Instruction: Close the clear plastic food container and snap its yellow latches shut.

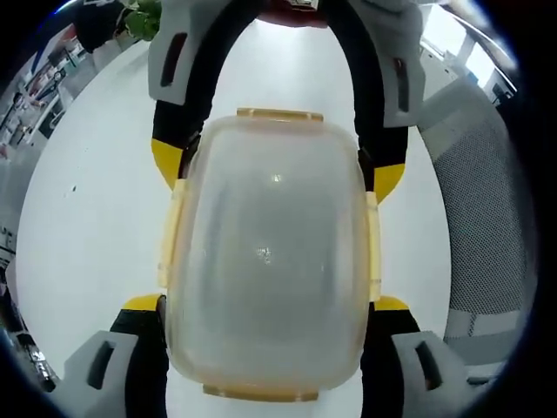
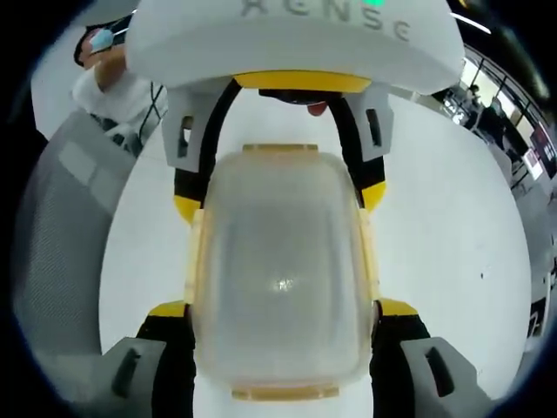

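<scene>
Left tool [image 1: 265, 305] grips the container [image 1: 265, 261] by its long sides, jaws pressed against the yellow latches [image 1: 171, 235]. Right tool [image 2: 283, 309] clamps the same box from the opposite end, and each tool faces the other across it. The lid [image 2: 280, 261] is on, and the box sits mid-bench on the round white bench [image 1: 96, 226]. Past the bench edge: a grey mesh chair [image 1: 483, 218], a plant [image 1: 144, 16], and a person in white [image 2: 117, 83].

white round table [image 1: 87, 226] | grey mesh chair [image 1: 483, 226] beside it | potted plant [image 1: 141, 16] at far edge
</scene>
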